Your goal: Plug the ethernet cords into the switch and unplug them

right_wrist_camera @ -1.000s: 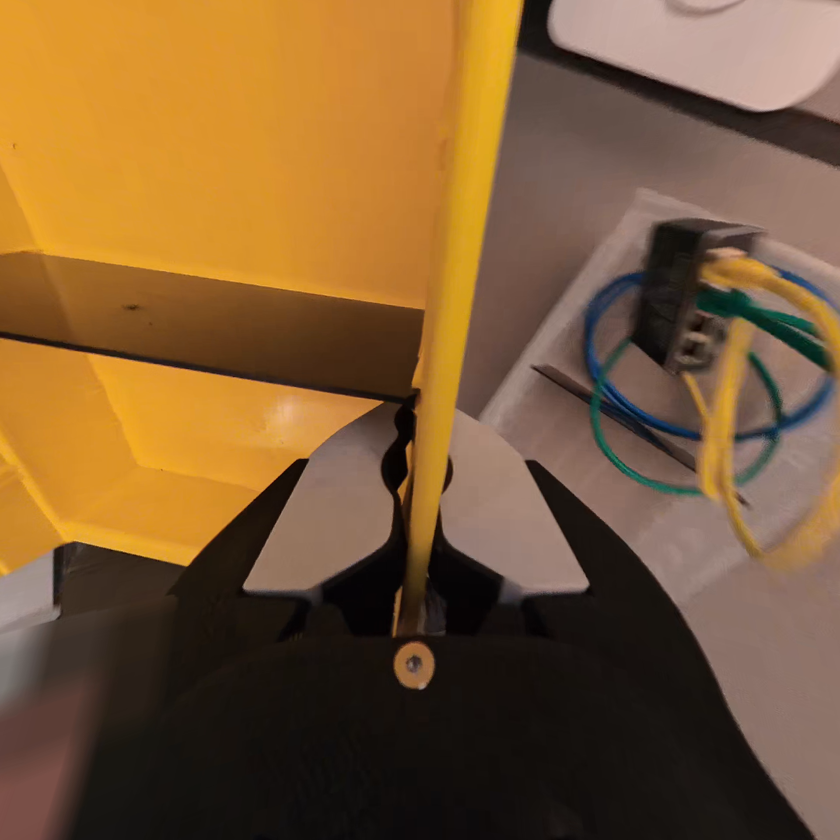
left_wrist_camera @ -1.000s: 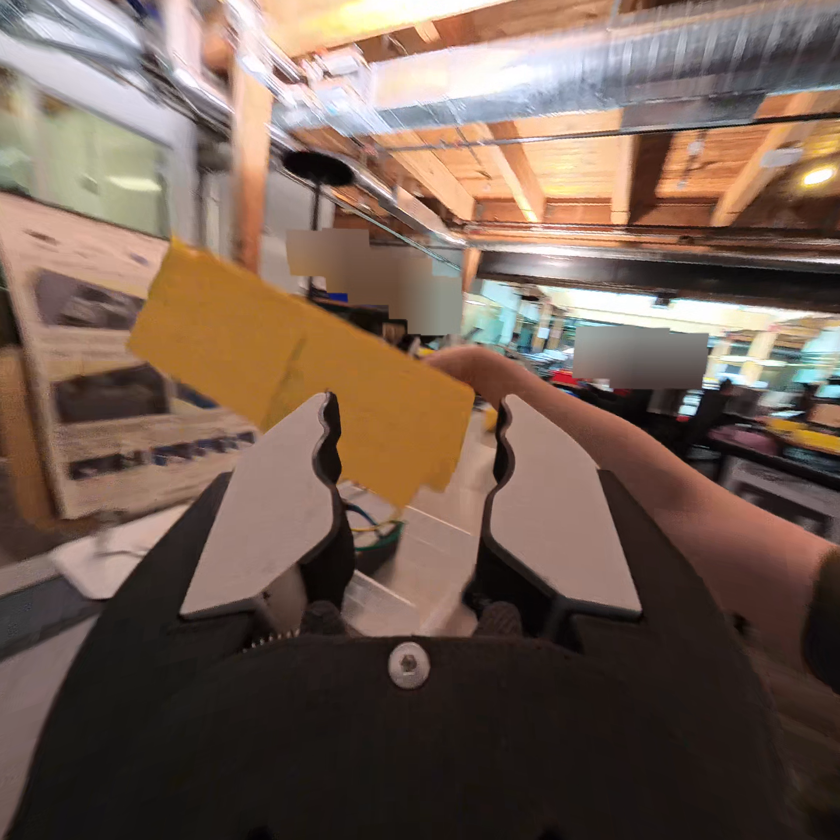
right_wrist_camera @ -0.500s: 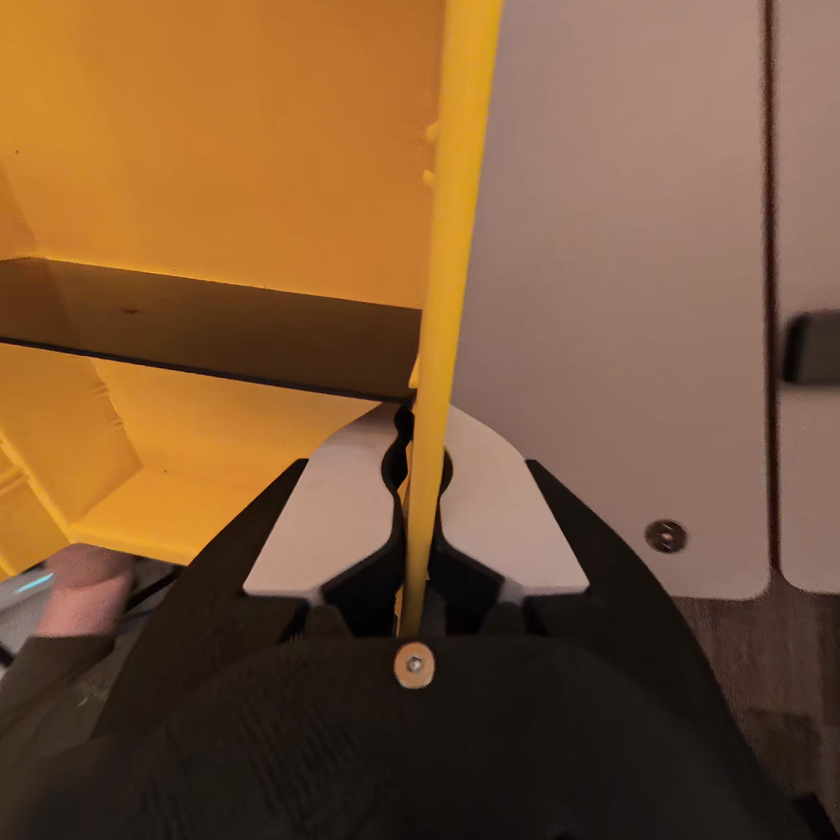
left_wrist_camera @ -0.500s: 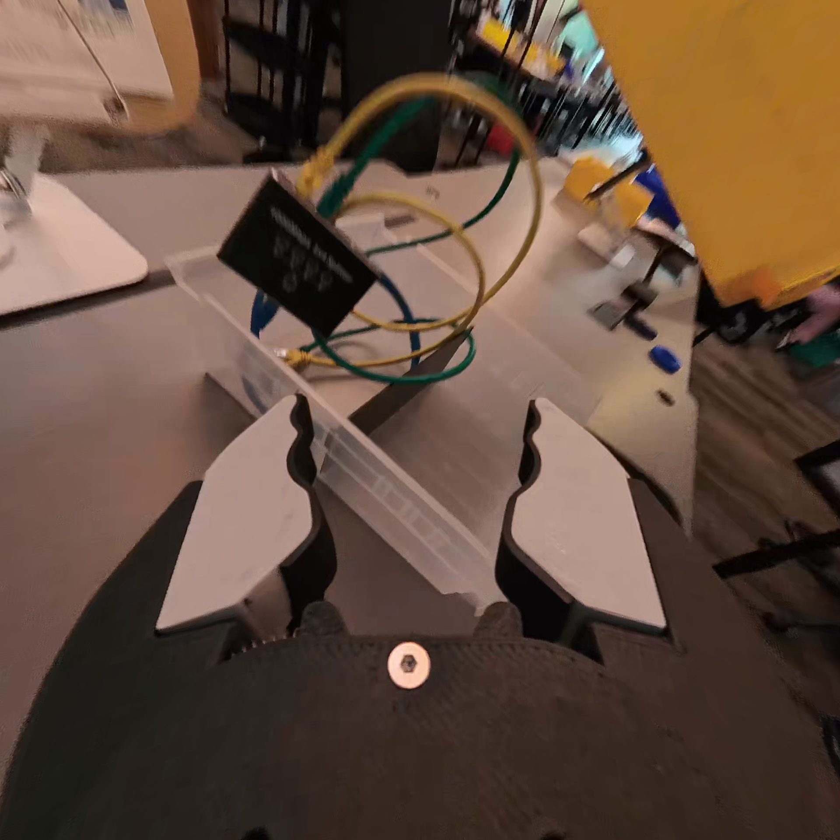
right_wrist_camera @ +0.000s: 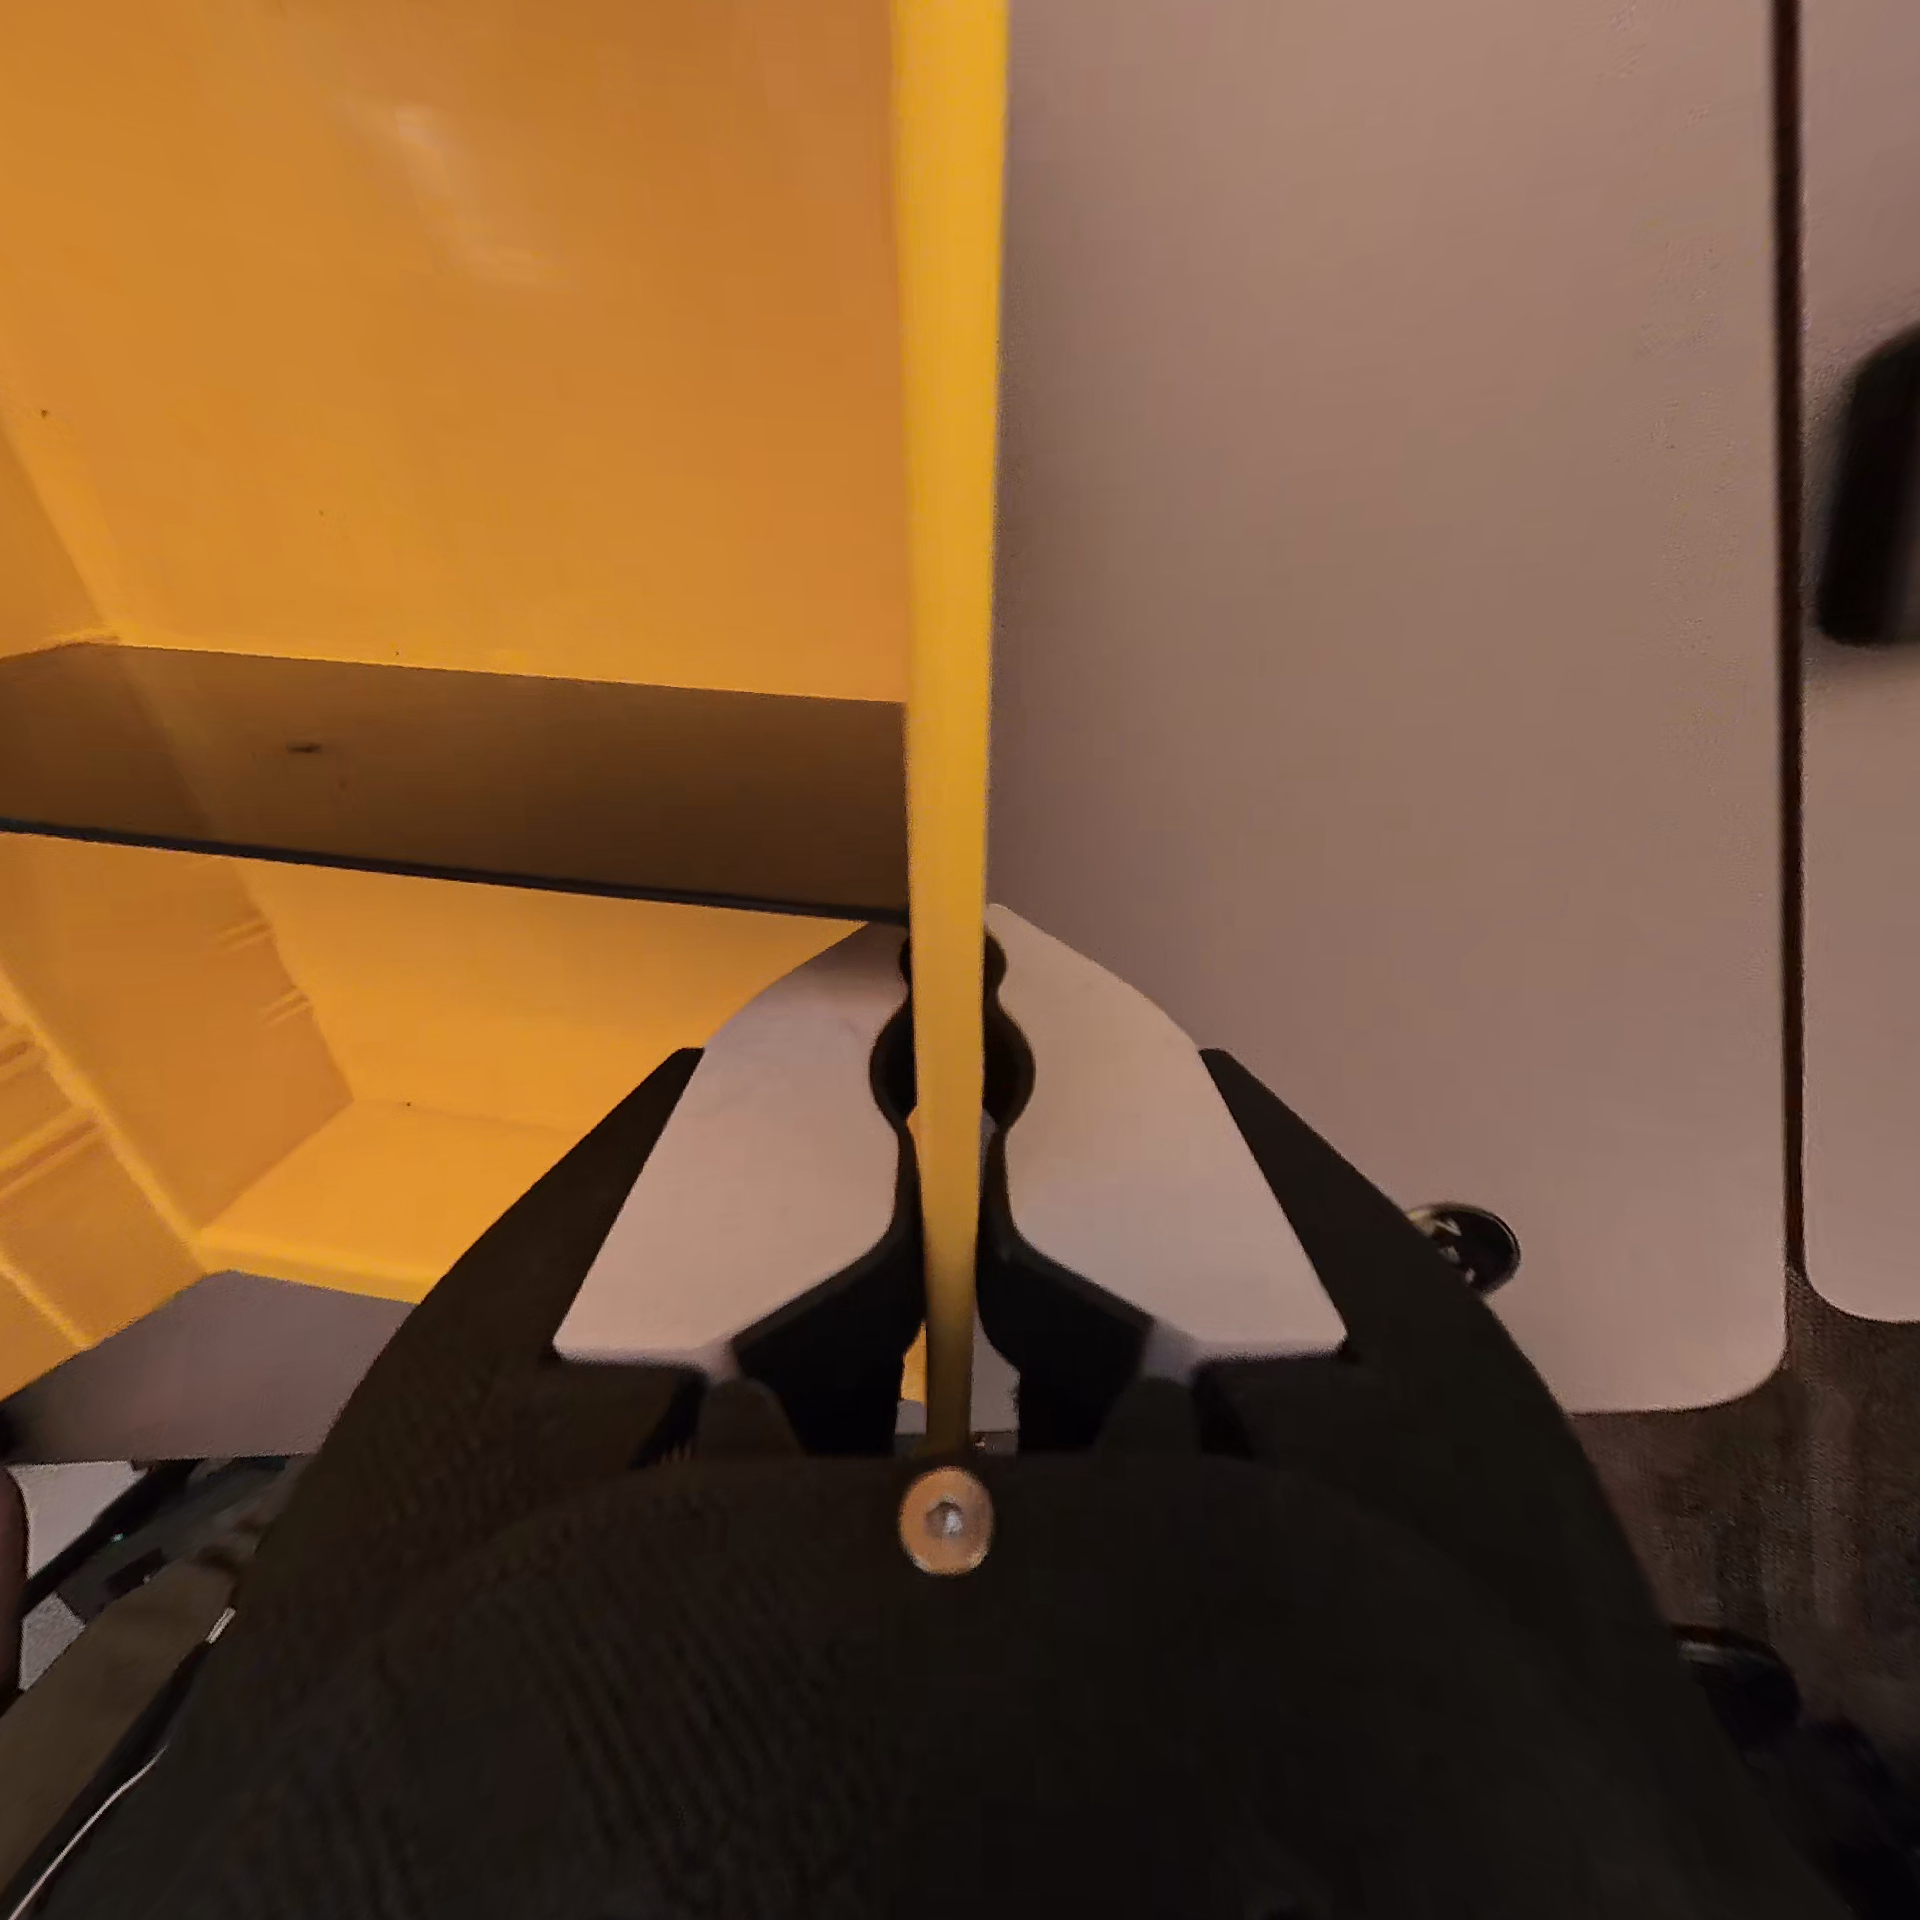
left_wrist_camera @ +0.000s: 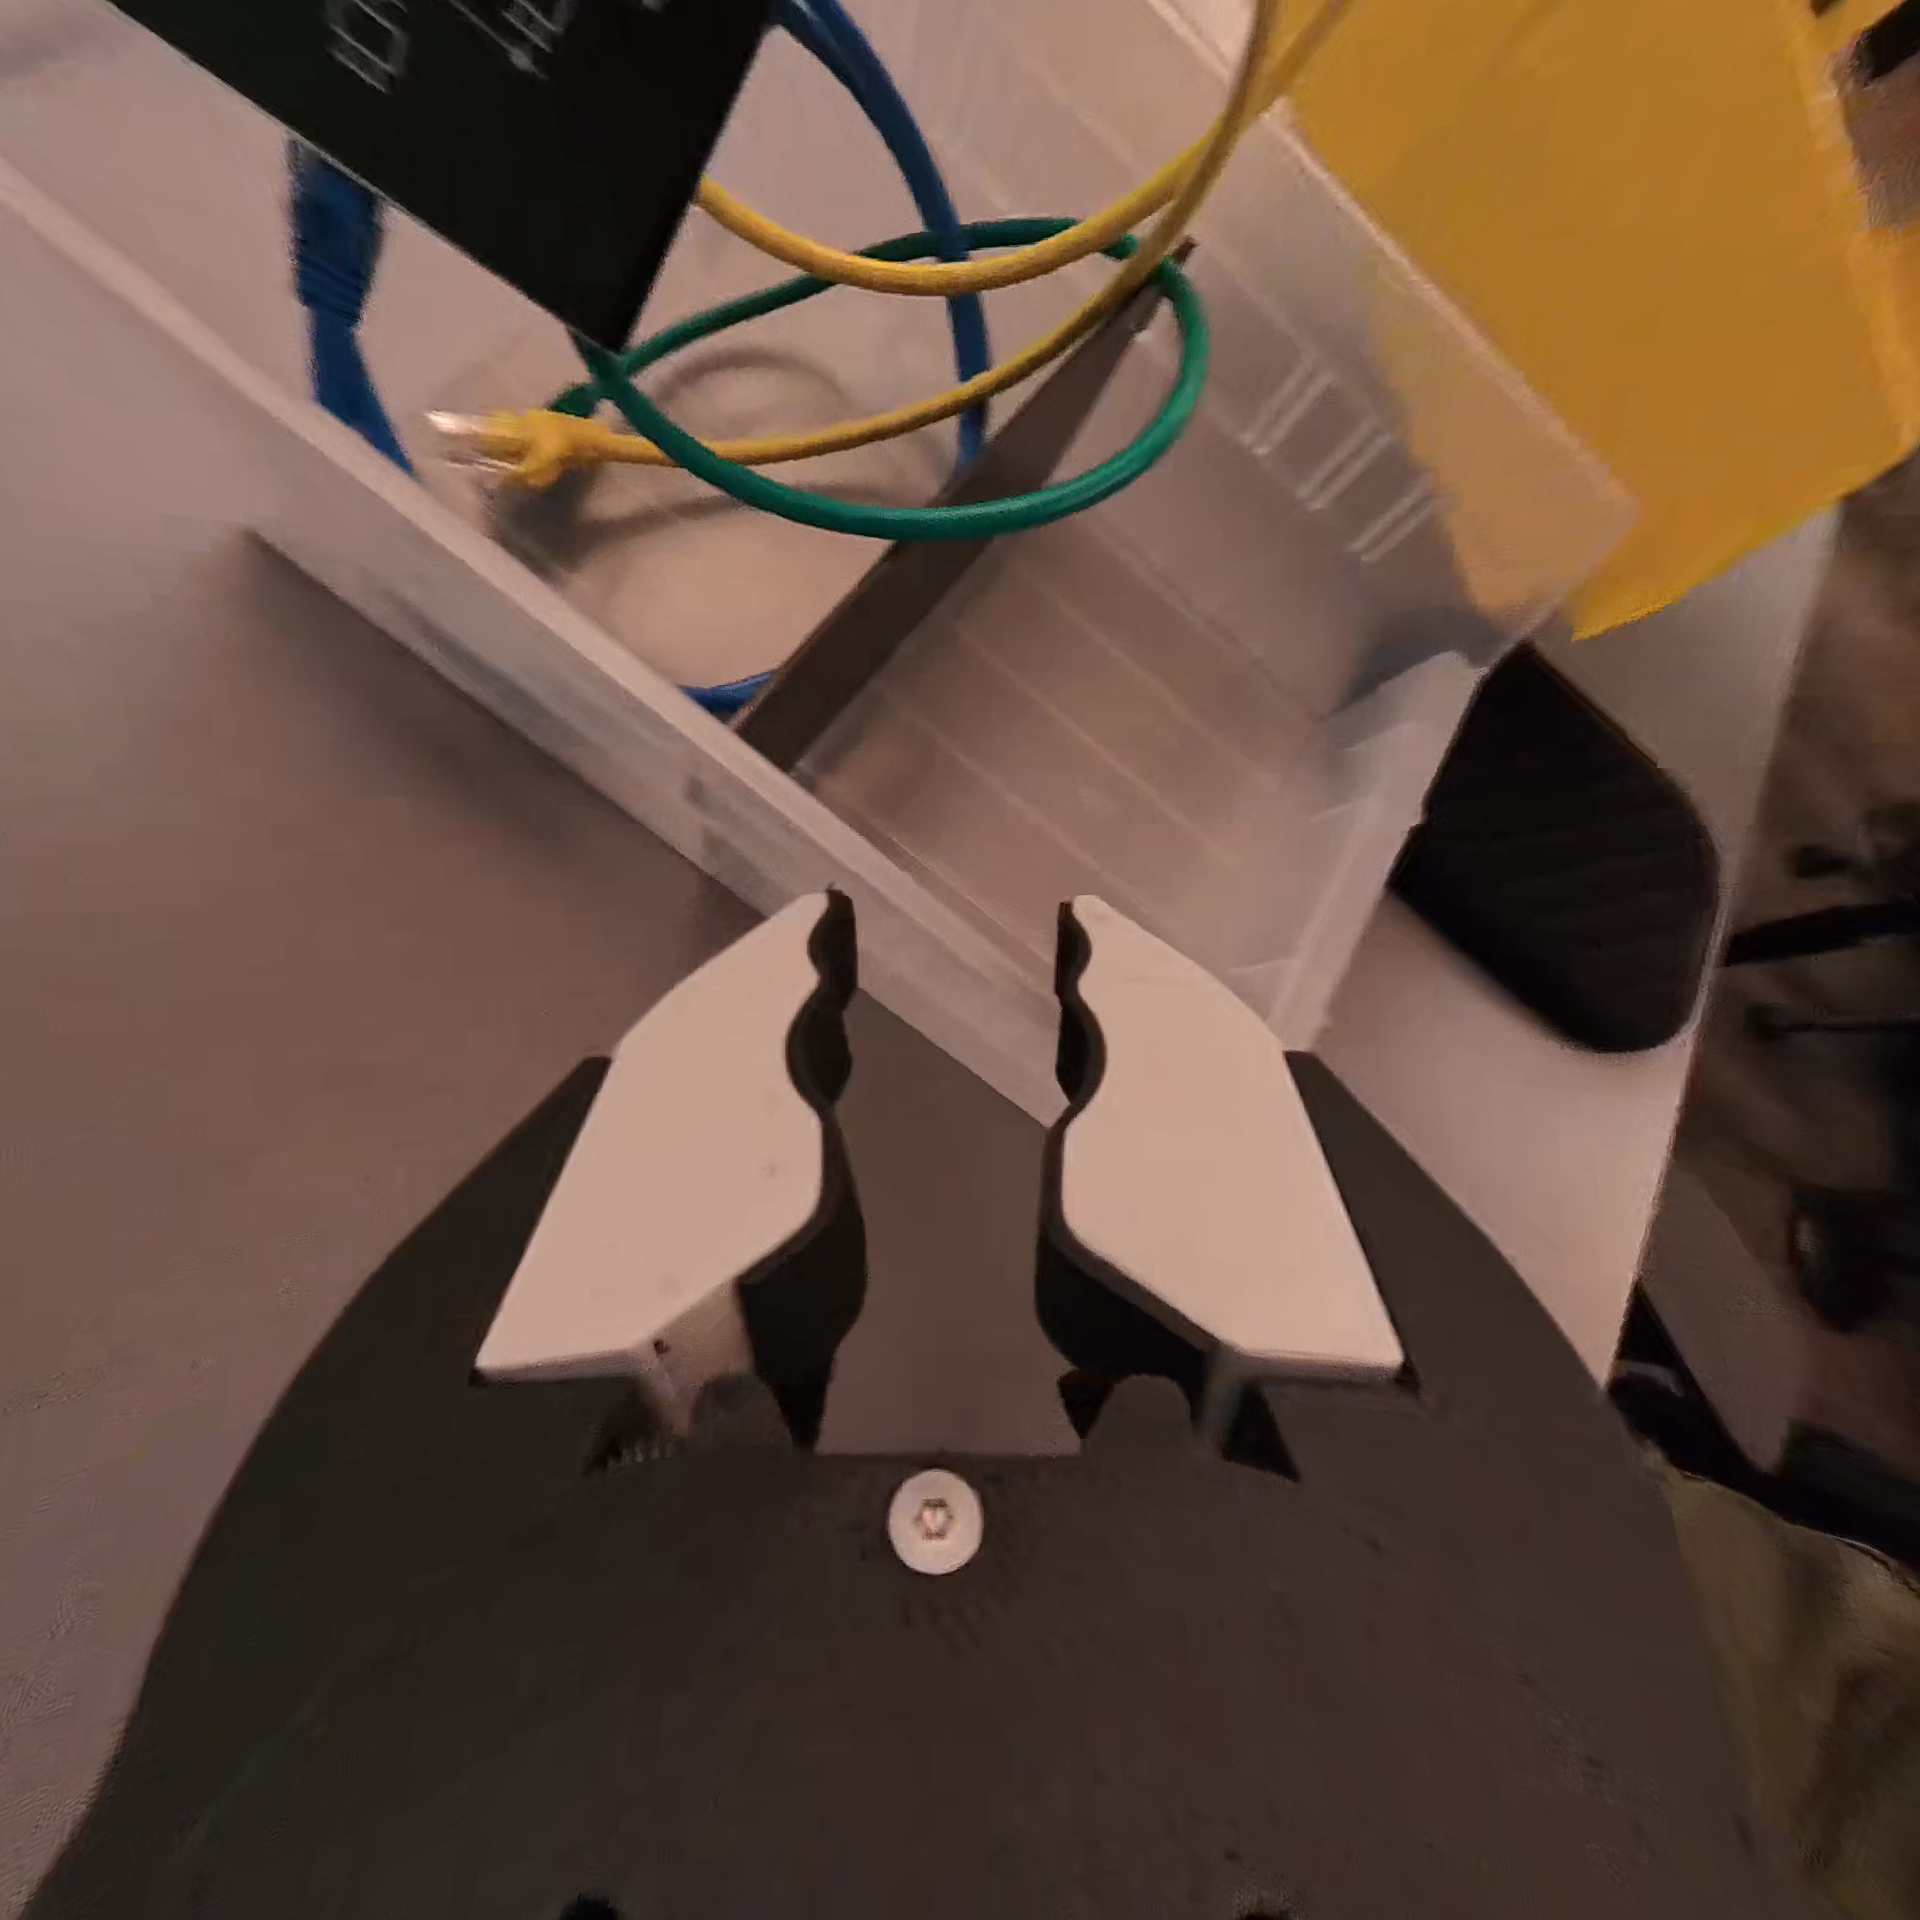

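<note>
In the left wrist view a black switch [left_wrist_camera: 468,135] stands tilted in a clear plastic bin [left_wrist_camera: 623,707]. Blue [left_wrist_camera: 332,270], green [left_wrist_camera: 935,509] and yellow [left_wrist_camera: 935,275] ethernet cords loop from it. A free yellow plug [left_wrist_camera: 499,442] lies in the bin. My left gripper [left_wrist_camera: 951,914] is open and empty, with its fingertips at the bin's near wall. My right gripper [right_wrist_camera: 945,935] is shut on the side wall of a yellow bin [right_wrist_camera: 945,520], held above the table. The yellow bin also shows in the left wrist view [left_wrist_camera: 1558,260].
A black divider [left_wrist_camera: 935,603] crosses the clear bin. A black object [left_wrist_camera: 1558,862] lies on the grey table [left_wrist_camera: 260,935] beside that bin. The yellow bin has a black divider [right_wrist_camera: 447,769]. The table edge [right_wrist_camera: 1662,1392] and a dark object [right_wrist_camera: 1881,499] show at right. There is about 45 cm between the tips of the two grippers. From either gripper's tips it is about 25 cm to the black object [left_wrist_camera: 1558,862].
My left gripper has swung down from the ceiling view to the clear bin and moved close to its wall, with jaws narrower. My right gripper carried the yellow bin away from the switch.
</note>
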Demonstrator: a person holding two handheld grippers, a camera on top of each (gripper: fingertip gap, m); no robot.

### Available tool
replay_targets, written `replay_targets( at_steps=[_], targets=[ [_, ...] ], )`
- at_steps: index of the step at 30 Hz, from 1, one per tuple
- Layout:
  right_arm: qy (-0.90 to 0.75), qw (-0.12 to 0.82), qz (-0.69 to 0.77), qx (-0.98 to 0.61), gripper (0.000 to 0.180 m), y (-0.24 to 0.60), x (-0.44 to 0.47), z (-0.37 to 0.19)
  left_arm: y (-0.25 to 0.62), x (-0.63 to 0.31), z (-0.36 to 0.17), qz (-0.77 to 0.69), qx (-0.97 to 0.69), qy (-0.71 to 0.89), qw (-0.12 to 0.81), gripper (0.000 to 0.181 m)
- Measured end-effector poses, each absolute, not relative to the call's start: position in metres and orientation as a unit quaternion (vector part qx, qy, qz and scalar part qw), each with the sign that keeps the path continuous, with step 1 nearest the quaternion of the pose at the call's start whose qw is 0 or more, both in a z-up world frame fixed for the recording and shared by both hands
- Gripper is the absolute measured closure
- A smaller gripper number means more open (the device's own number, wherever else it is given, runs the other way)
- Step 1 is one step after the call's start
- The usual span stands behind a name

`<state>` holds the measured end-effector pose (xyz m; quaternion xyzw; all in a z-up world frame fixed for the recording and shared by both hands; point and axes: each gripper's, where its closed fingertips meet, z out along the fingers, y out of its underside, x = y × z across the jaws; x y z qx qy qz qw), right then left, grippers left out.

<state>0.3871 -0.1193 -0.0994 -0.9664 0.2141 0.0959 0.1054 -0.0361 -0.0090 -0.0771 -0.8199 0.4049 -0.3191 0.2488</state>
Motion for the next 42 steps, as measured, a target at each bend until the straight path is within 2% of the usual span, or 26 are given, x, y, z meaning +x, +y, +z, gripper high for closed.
replay_targets(
  at_steps=[2,5,8,13,18,23,33,42],
  targets=[
    [0.202,0.105,0.092,-0.969,0.175,-0.110,0.380,-0.101,-0.010,-0.037,-0.078,-0.315,-0.815,0.423,0.239,0.144],
    [0.187,0.111,0.082,-0.973,0.174,-0.096,0.372,-0.100,-0.009,-0.047,-0.078,-0.311,-0.811,0.446,0.218,0.147],
    [0.169,0.107,0.073,-0.977,0.174,-0.088,0.362,-0.101,0.001,-0.078,-0.077,-0.296,-0.819,0.454,0.187,0.157],
    [0.147,0.090,0.067,-0.983,0.175,-0.079,0.345,-0.107,0.020,-0.145,-0.075,-0.306,-0.849,0.413,0.120,0.166],
    [0.135,0.082,0.084,-0.984,0.175,-0.066,0.323,-0.114,0.069,-0.216,-0.074,-0.209,-0.896,0.341,0.193,0.176],
    [0.118,0.063,0.092,-0.987,0.175,-0.049,0.297,-0.120,0.075,-0.270,-0.073,-0.226,-0.913,0.290,0.175,0.174],
    [0.119,0.051,0.068,-0.989,0.175,-0.010,0.276,-0.134,0.087,-0.439,-0.070,-0.166,-0.953,0.065,0.244,0.175],
    [0.144,0.054,0.078,-0.985,0.175,-0.001,0.295,-0.138,0.087,-0.496,-0.068,-0.185,-0.937,-0.046,0.294,0.174]
  ],
)
